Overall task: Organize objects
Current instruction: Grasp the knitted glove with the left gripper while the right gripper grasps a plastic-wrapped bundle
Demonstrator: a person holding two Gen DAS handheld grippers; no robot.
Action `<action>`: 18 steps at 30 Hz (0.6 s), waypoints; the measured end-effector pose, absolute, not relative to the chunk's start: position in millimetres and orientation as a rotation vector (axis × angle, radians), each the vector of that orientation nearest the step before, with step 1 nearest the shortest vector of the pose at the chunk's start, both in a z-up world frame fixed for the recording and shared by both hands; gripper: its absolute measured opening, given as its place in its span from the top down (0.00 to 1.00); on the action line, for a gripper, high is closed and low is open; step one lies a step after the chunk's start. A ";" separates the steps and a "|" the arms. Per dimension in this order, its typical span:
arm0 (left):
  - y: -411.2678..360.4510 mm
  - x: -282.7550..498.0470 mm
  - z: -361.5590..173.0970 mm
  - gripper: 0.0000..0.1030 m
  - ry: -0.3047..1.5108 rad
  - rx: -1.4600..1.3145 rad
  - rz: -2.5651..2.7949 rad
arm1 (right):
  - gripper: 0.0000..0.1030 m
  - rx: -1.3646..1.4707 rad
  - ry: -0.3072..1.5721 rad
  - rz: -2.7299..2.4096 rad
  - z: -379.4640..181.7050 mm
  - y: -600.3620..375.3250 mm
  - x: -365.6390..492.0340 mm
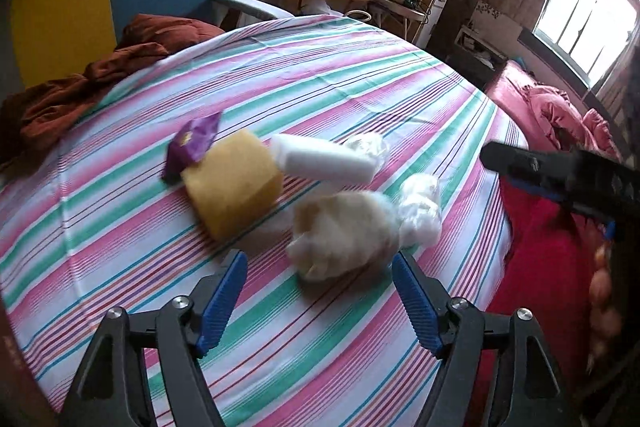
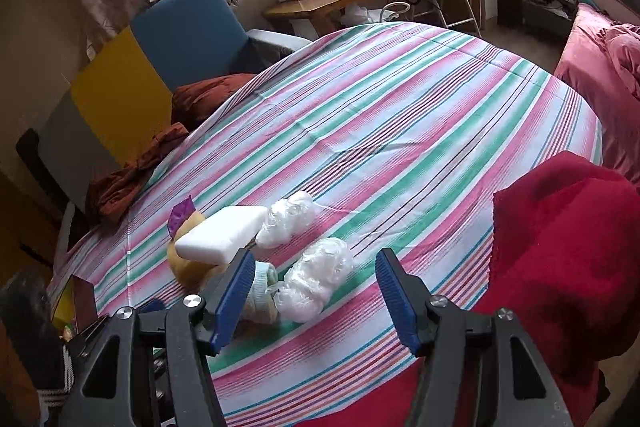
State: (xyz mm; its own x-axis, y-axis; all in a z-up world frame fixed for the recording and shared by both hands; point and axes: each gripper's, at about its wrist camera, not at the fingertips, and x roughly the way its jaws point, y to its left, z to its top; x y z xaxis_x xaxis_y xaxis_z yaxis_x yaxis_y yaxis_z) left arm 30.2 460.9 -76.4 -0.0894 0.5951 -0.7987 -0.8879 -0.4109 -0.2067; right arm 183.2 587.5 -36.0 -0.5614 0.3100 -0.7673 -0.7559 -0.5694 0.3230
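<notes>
Two grippers, our left gripper point(image 1: 318, 273) and right gripper point(image 2: 314, 273), hover wide-jawed and empty over the striped tablecloth point(image 1: 320, 75). At twelve o'clock cluster the yellow sponge point(image 1: 232, 183), white sponge point(image 1: 324, 159), purple packet point(image 1: 192, 143) and plastic wads point(image 1: 418, 207).

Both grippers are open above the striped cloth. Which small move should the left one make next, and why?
Probably ease the left gripper forward and down around the fluffy cream bundle. Its jaws stand wide open, empty, and the bundle lies just ahead between them, nearer than the yellow sponge or white block.
</notes>
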 end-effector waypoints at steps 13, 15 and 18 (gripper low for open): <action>504.6 16.5 -110.1 0.28 0.314 -1.199 1.687 | 0.38 -0.881 0.906 2.190 -38.1 588.8 180.9; 499.2 16.2 -111.5 0.36 0.285 -1.204 1.662 | 0.38 -0.880 0.908 2.192 -38.0 589.0 181.2; 478.9 19.2 -106.8 0.37 0.307 -1.165 1.700 | 0.38 -0.893 0.903 2.186 -38.5 588.7 180.2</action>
State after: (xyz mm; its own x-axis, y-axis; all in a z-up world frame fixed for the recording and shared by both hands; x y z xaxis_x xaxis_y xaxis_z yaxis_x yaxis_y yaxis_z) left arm 19.2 478.9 -106.8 -0.0244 0.5882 -0.8084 -0.8338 -0.4581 -0.3082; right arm 180.2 588.7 -38.5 -0.5907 0.2687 -0.7608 -0.7272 -0.5858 0.3577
